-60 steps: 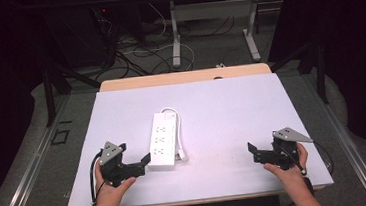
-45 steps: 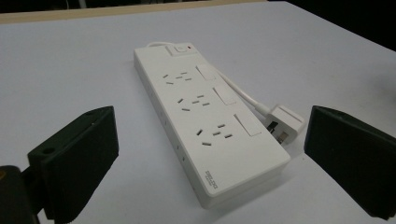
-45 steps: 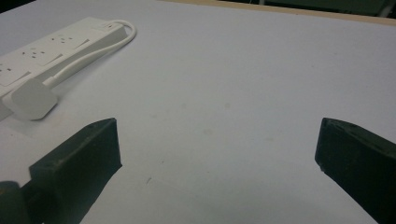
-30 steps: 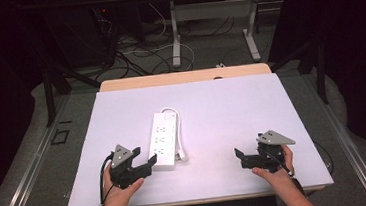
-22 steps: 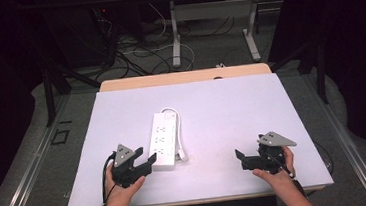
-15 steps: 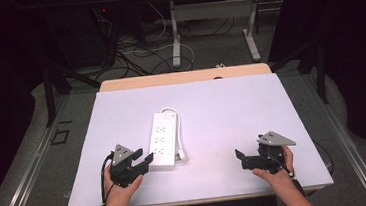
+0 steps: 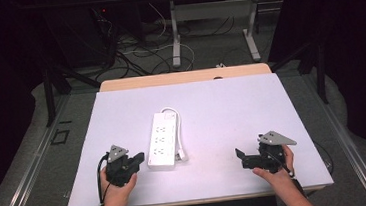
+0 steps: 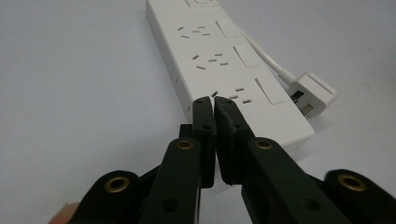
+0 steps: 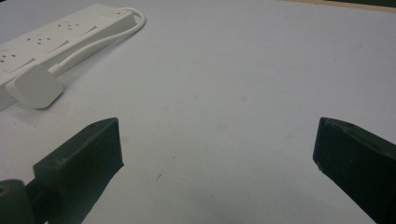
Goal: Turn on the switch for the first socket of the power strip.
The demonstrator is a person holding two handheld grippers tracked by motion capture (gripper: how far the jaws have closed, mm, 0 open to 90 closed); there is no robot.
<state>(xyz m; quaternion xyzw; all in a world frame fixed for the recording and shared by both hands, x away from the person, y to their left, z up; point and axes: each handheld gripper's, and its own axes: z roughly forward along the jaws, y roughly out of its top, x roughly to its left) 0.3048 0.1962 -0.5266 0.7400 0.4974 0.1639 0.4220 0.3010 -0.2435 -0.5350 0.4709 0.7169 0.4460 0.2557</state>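
Power strip: white plastic 3-socket power strip (image 7: 164, 139) lies flat mid-surface (image 7: 231, 109), white plug (image 8: 312, 91) beside it.
Left gripper (image 8: 214, 103): just closed, jaws together, empty, by the strip's near end.
Right gripper (image 9: 217, 149): jaws wide, empty, well apart.
Risk: closed tips may shove the strip askew.

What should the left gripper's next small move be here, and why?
Probably a short push forward with the left gripper. Its jaws have just closed with nothing between them, and their tips sit at the near end of the white power strip, so it looks set to nudge it across the table. The right gripper waits open, well clear.
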